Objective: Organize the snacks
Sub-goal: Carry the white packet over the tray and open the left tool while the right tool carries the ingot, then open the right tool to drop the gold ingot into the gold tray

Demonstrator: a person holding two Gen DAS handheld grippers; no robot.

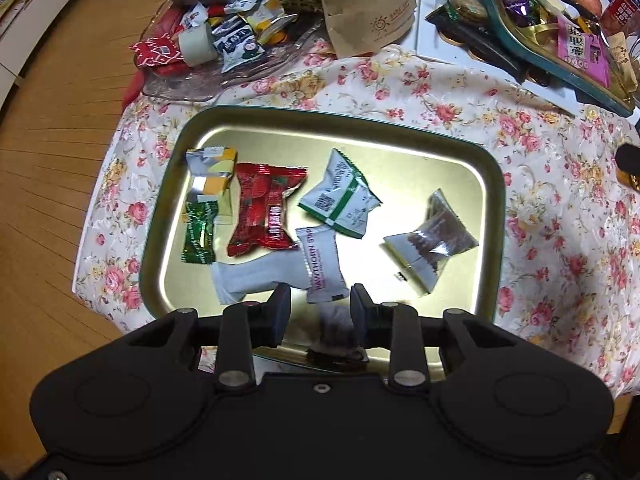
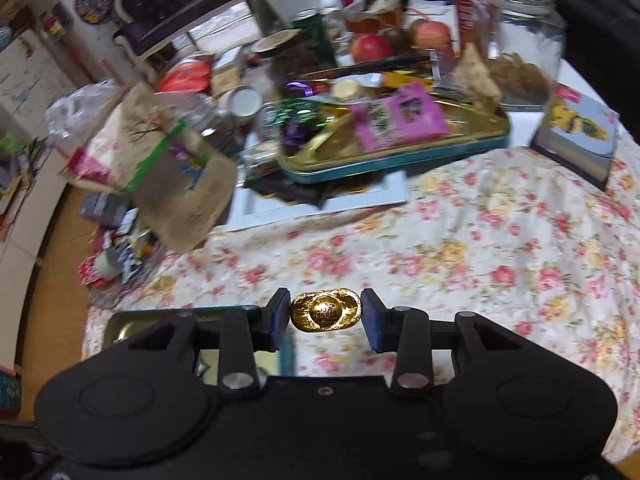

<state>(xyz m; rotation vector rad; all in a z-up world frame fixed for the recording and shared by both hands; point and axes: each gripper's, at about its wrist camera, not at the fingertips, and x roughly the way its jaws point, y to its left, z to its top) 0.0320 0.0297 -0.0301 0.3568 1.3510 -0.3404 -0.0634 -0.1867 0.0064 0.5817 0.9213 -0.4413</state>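
On the desk, under my left tongs, sits one gold tray holding seven wrapped snacks: a red packet, a green candy, others grey, white, orange. Left tongs part open; one blurred dark wrapper lies between them, grip uncertain. Right tongs pinch one gold-foil candy over the flowered cloth. Beyond: second loaded tray, glass jar, two apples.
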